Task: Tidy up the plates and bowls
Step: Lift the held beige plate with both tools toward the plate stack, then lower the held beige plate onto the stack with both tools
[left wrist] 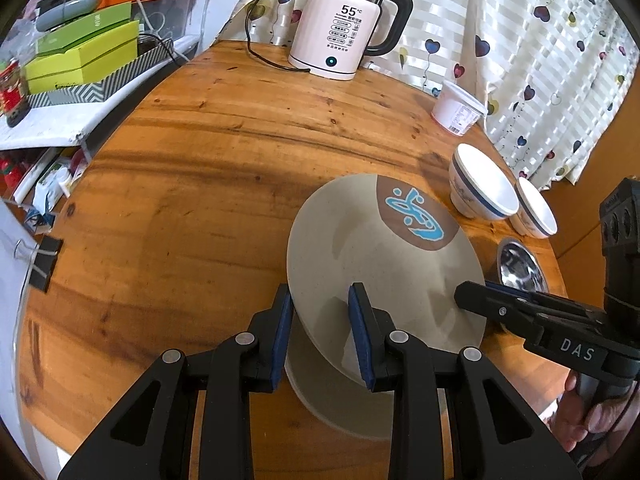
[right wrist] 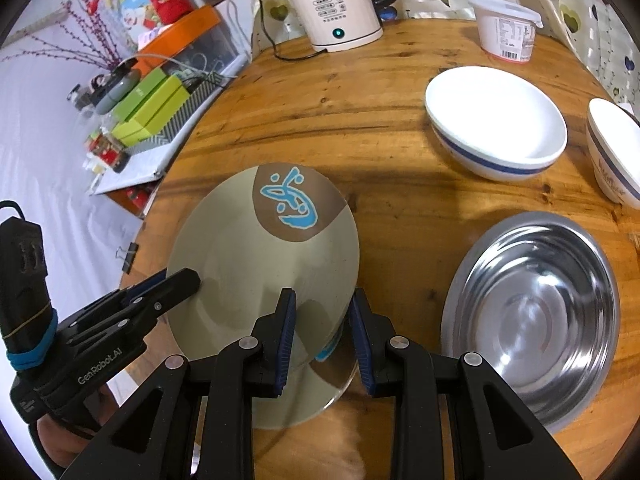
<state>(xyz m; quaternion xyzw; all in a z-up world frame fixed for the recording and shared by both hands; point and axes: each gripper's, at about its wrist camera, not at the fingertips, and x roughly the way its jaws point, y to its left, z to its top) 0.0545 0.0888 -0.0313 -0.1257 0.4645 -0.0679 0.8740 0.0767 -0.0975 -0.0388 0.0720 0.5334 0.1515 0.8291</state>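
A beige plate (left wrist: 380, 248) (right wrist: 248, 248) with a blue fish on a brown patch hangs tilted over the round wooden table (left wrist: 200, 160). My left gripper (left wrist: 320, 300) is shut on its near left rim, and in the right wrist view the left gripper (right wrist: 182, 280) pinches that same edge. My right gripper (right wrist: 323, 298) is shut on the near right rim; the left wrist view shows the right gripper (left wrist: 476, 292) from the side. Under the held plate lies a second beige plate (left wrist: 344, 408) (right wrist: 304, 400), mostly hidden.
A steel bowl (right wrist: 536, 312) sits to the right of the plates. Behind it stand a wide white bowl (right wrist: 496, 124) and a smaller one (right wrist: 616, 148), both blue-banded. A kettle (left wrist: 340, 28) and a white tub (left wrist: 458, 108) stand at the back. A cluttered shelf (left wrist: 80, 60) borders the left.
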